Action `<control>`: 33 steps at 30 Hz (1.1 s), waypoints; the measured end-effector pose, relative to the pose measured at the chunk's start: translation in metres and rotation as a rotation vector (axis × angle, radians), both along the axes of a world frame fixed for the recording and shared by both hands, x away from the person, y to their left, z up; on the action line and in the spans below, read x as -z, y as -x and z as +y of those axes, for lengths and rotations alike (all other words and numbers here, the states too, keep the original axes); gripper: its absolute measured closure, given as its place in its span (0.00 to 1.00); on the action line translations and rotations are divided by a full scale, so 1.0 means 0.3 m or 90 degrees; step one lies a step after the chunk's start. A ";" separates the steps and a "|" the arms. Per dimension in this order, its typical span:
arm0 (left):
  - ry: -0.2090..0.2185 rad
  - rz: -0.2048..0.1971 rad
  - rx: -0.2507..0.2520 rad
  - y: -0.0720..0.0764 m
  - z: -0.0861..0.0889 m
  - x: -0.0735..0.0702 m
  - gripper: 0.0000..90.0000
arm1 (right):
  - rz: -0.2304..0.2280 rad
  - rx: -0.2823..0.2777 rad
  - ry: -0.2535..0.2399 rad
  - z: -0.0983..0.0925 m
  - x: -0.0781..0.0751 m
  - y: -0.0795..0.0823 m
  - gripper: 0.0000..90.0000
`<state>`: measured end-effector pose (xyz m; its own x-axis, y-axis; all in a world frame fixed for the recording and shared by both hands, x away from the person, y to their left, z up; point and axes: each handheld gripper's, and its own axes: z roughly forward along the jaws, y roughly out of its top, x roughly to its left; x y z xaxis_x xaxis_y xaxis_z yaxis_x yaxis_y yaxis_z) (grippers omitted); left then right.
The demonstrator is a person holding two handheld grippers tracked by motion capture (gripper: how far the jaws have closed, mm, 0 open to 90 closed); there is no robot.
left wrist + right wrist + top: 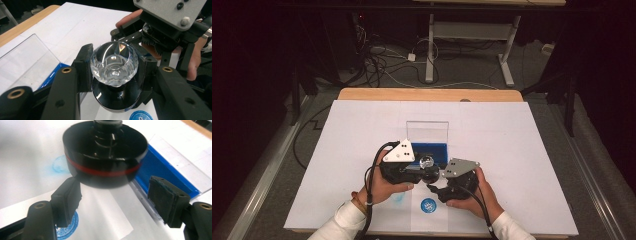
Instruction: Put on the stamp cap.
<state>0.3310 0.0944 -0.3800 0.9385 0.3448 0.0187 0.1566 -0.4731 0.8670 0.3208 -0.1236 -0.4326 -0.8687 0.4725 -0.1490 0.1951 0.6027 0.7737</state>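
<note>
Table [362, 94], wooden, carrying a white sheet [512, 150] over nearly its whole top; the sheet gives a plain ground on which stamped marks show clearly

Ink pad case [427, 137], blue tray with a clear lid standing upright behind it, at the middle of the sheet just beyond the grippers; lid left up, likely so the pad stays reachable for re-inking

Left gripper [113, 67], held in the person's left hand [384, 187], jaws shut tight on the faceted clear knob [114, 64] of a stamp; one pad on each flank of the knob, so the stamp hangs beneath and is carried by its handle (the natural place to grip it)

Right gripper [117, 202], held in the person's right hand [472, 197], jaws standing about half open with nothing clamped; they sit just below and to either side of the stamp's base, not pressing on it

Stamp [105, 152], round black body with a red band, raised clear of the sheet between the two grippers, over the paper strip

Paper strip [110, 207], lying on the sheet beneath the stamp, apparently the surface meant to take the print

Round blue print [428, 204], on the strip near the table's front edge; a fainter blue smudge [398, 198] lies just to its left
</note>
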 end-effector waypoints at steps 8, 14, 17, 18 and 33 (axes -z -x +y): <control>-0.007 -0.011 -0.004 0.006 0.011 -0.003 0.60 | -0.023 0.014 -0.010 -0.047 -0.025 0.013 0.30; -0.006 -0.016 -0.011 0.005 0.025 -0.008 0.60 | -0.049 0.030 -0.021 -0.086 -0.043 0.028 0.29; -0.008 -0.017 -0.013 0.005 0.031 -0.009 0.60 | -0.059 0.038 -0.024 -0.107 -0.050 0.032 0.29; -0.008 -0.019 -0.014 0.005 0.032 -0.009 0.60 | -0.063 0.043 -0.026 -0.115 -0.053 0.034 0.29; -0.021 -0.032 -0.027 0.013 0.057 -0.013 0.60 | -0.099 0.089 -0.026 -0.196 -0.078 0.066 0.29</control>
